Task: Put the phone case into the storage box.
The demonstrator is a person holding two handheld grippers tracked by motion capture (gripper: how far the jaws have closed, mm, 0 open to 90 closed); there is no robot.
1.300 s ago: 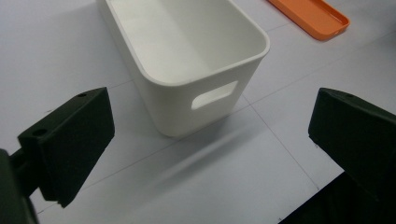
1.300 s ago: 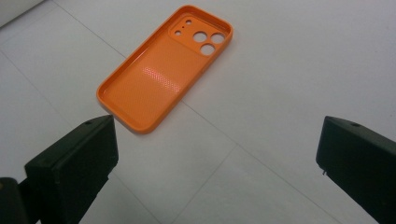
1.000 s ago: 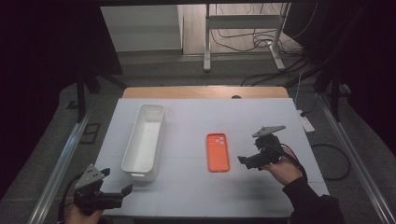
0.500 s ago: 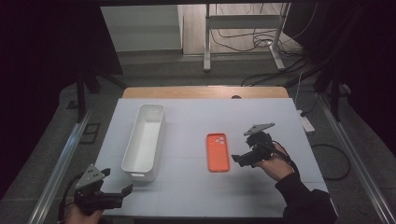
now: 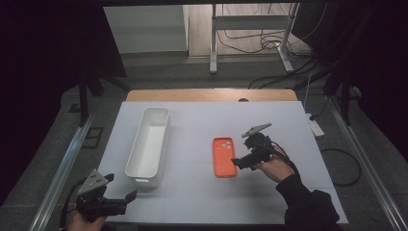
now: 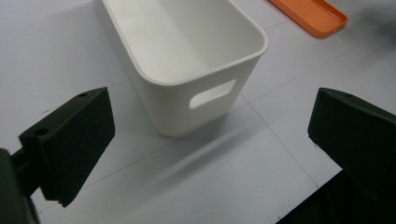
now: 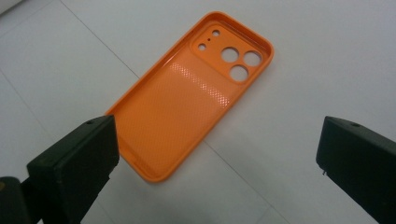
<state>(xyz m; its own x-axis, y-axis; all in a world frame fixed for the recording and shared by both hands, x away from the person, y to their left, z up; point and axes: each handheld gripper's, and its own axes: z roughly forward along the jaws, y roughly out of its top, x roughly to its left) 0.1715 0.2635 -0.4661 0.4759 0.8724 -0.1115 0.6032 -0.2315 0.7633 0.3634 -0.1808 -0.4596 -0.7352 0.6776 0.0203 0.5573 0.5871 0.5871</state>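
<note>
An orange phone case lies flat on the white table, hollow side up with its camera holes at the far end; the right gripper view shows it close up. My right gripper is open just right of the case's near end, jaws pointing at it, nothing between them. A long white bin stands empty left of centre; its near end with a handle slot faces my left gripper, which is open at the table's front left corner.
The white table top ends in a wooden strip at the back. Metal rails run along both sides. A power strip and cables lie on the floor at the right. A stand's legs rise behind the table.
My right gripper has moved left, closing in on the orange case's near end. The left gripper has stayed put.
</note>
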